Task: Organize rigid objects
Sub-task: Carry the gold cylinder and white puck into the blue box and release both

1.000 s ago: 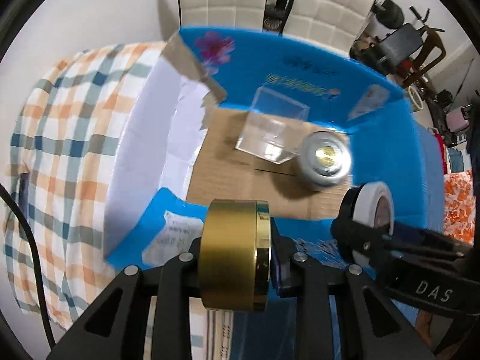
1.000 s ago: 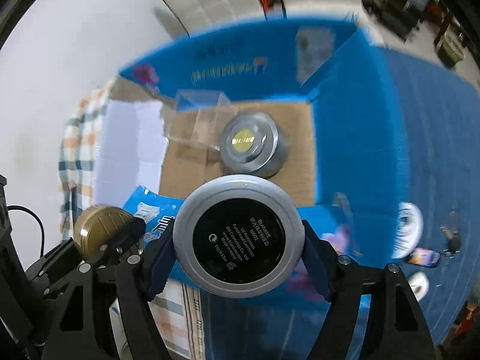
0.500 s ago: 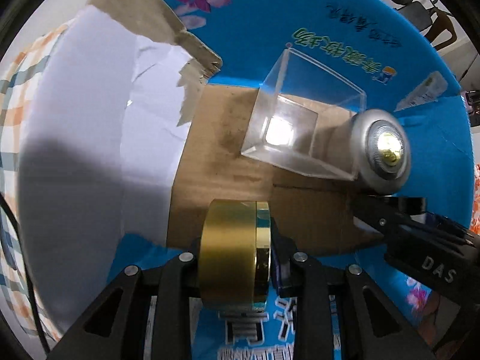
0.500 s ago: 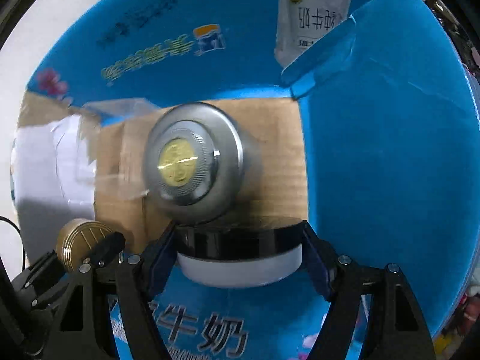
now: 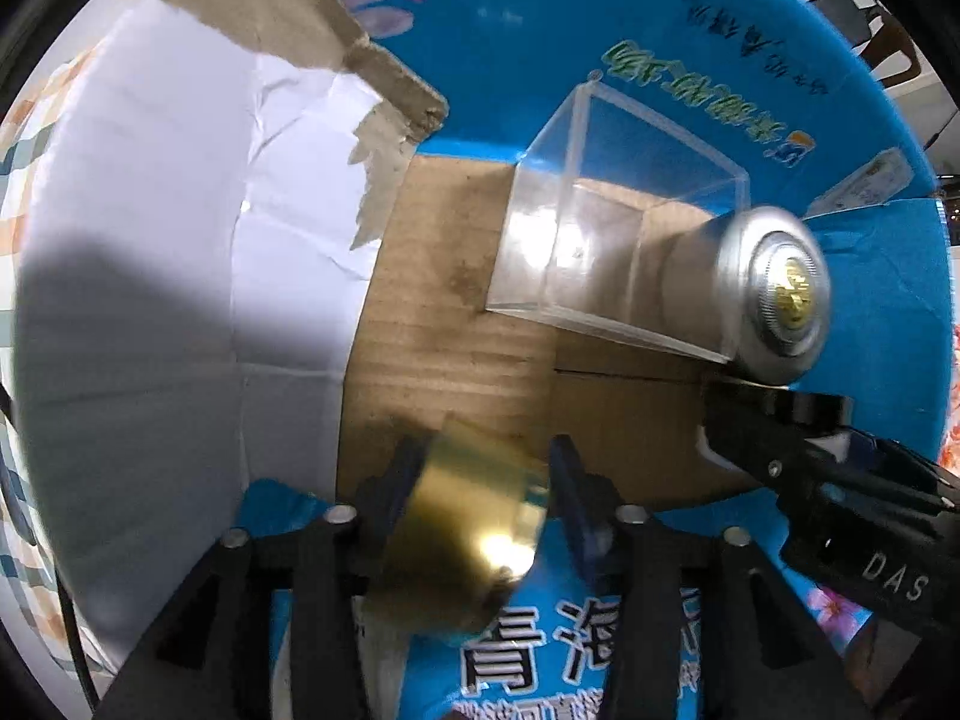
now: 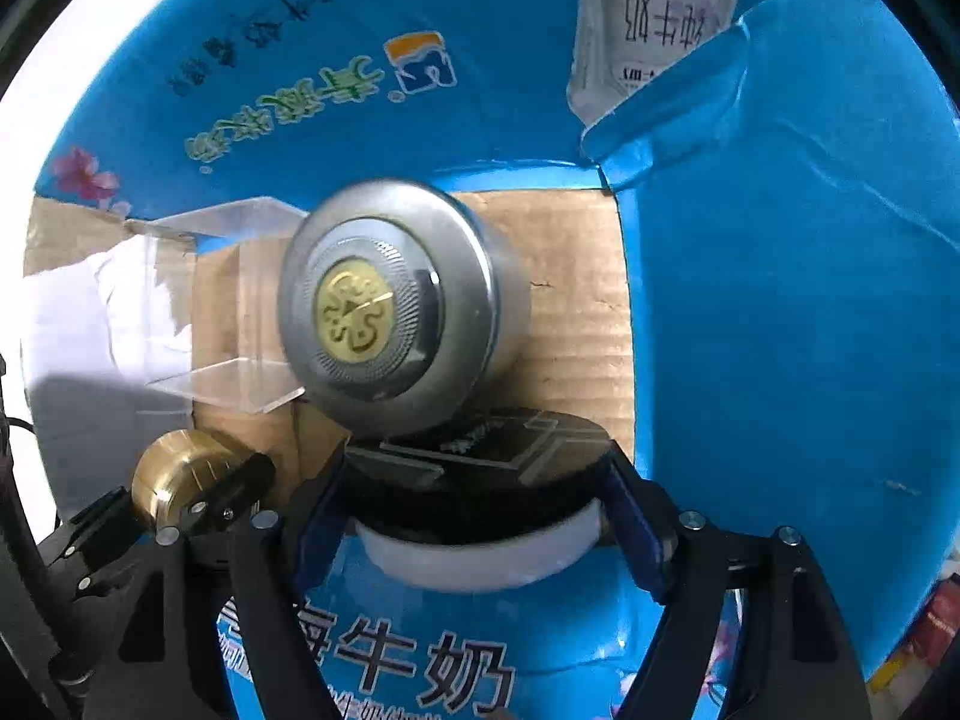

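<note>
My left gripper [image 5: 480, 474] stands open over the near rim of an open blue cardboard box [image 5: 690, 30]. A gold round tin [image 5: 474, 528] sits tilted and blurred between its spread fingers, with a gap on the right side. It also shows in the right wrist view [image 6: 180, 474]. My right gripper [image 6: 474, 480] holds a round white jar with a black lid [image 6: 480, 516], jaws against its sides, low inside the box. A silver round tin [image 6: 390, 306] and a clear plastic box [image 5: 606, 252] lie on the box floor.
The box's white left flap [image 5: 150, 300] and blue right flap [image 6: 810, 300] stand up around the opening. A checked cloth [image 5: 18, 192] lies under the box at the left. The right gripper body [image 5: 840, 498] reaches in at the lower right of the left wrist view.
Both grippers have moved down into the box. The left jaws have spread and the gold tin has tipped and slipped lower between them. The white jar sits lower, just in front of the silver tin.
</note>
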`<state>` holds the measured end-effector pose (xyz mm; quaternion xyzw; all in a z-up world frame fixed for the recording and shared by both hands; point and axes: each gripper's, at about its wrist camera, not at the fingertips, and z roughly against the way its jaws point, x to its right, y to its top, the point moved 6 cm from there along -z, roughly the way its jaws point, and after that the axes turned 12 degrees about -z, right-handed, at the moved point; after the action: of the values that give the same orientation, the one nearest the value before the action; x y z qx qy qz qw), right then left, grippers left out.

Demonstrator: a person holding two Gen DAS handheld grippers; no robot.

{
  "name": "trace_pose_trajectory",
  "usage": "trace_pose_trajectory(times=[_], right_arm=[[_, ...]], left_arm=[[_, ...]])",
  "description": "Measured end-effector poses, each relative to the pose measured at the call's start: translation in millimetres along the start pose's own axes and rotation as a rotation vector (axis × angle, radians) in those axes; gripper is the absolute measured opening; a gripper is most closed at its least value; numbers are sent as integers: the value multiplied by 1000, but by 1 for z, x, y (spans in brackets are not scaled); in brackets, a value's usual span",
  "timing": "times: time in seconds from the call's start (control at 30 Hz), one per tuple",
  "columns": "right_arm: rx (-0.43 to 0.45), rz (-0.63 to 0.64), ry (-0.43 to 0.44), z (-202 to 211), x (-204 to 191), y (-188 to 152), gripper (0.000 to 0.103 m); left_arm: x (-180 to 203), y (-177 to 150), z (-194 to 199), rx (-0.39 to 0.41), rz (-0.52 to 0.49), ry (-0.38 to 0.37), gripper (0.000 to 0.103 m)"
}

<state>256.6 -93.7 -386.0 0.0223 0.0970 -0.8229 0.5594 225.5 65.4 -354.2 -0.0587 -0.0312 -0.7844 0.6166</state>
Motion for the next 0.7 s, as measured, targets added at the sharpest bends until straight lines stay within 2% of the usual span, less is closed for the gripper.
trace_pose_trajectory(times=[0.03, 0.07, 0.1, 0.13, 0.17, 0.33, 0.47, 0.53, 0.7], right_arm=[[6, 9, 0, 3, 2, 0, 85], [17, 12, 2, 7, 2, -1, 86], [24, 13, 1, 10, 3, -2, 92], [27, 10, 1, 12, 5, -3, 101], [31, 5, 4, 14, 8, -4, 102], [58, 4, 5, 32, 19, -15, 103], [113, 40, -14, 51, 15, -29, 103], [132, 51, -10, 60, 14, -36, 103], [177, 50, 36, 85, 18, -58, 103]], left_arm=[[1, -1, 2, 3, 3, 8, 51], [1, -4, 5, 10, 6, 5, 63], [0, -5, 7, 16, 12, -4, 79], [0, -7, 9, 23, 19, -2, 83], [-1, -11, 13, 40, 23, 11, 89], [11, -25, 31, 75, 11, 39, 98], [28, -39, 53, 115, -17, 80, 98], [25, -39, 67, 144, -32, 99, 98], [38, -59, 105, 217, -61, 178, 98]])
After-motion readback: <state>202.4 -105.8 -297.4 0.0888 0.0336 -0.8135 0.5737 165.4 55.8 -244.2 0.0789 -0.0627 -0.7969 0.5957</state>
